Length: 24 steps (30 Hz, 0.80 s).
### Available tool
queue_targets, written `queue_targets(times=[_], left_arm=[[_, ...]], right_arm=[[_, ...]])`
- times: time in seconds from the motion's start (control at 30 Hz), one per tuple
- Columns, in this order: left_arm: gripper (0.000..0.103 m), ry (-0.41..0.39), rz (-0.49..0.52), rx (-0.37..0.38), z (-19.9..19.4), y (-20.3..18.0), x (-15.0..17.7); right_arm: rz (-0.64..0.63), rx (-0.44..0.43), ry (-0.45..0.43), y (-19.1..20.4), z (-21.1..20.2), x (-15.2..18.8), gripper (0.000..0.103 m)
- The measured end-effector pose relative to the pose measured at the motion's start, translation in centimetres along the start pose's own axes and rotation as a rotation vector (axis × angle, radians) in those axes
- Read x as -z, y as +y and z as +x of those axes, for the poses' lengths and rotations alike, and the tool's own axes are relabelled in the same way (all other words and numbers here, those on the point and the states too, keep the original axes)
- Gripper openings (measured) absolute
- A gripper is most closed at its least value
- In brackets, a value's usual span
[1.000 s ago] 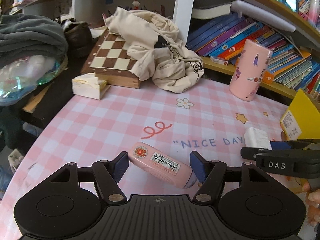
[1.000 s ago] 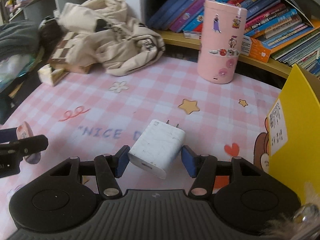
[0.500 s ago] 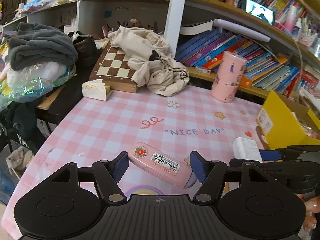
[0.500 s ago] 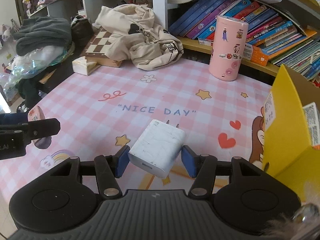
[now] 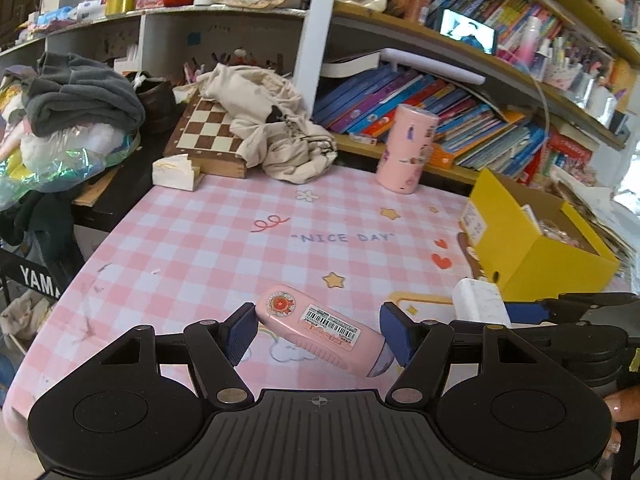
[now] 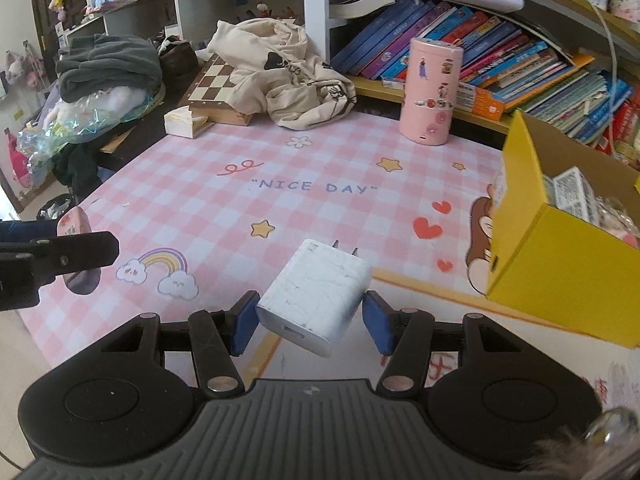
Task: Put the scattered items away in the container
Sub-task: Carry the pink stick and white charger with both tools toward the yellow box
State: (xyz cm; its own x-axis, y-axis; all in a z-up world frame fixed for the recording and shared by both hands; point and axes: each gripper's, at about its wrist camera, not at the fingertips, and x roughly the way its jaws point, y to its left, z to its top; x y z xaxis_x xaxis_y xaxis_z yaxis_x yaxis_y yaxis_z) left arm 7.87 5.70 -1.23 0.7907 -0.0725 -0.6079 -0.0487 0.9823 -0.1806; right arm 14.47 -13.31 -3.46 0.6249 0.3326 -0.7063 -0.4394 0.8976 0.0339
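- The left gripper (image 5: 318,336) is closed on the pink tube (image 5: 320,330), held crosswise between its pads.
- The right gripper (image 6: 308,320) clamps the white charger (image 6: 316,294), prongs pointing ahead.
- Since a second ago both claws have risen well clear of the pink checked mat (image 6: 280,152), cargo unchanged, so both grasps seem secure.
- The yellow box (image 6: 560,256) now shows its open top ahead and right of the right claw, and farther right of the left.
- My judgement: pickup is finished; carrying over and releasing remain, charger likely first.
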Motion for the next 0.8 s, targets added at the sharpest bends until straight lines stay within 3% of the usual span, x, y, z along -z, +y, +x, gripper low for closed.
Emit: queue_targets(times=[0.43, 0.8], left_arm=[[0.067, 0.007, 0.057, 0.085, -1.8, -3.8, 1.4], [0.067, 0.034, 0.07, 0.149, -0.8, -7.7, 1.7]], right_arm=[[0.065, 0.036, -0.015, -1.8, -4.0, 3.3, 0.054], [0.08, 0.07, -0.022, -5.4, -6.1, 4.5, 0.054]])
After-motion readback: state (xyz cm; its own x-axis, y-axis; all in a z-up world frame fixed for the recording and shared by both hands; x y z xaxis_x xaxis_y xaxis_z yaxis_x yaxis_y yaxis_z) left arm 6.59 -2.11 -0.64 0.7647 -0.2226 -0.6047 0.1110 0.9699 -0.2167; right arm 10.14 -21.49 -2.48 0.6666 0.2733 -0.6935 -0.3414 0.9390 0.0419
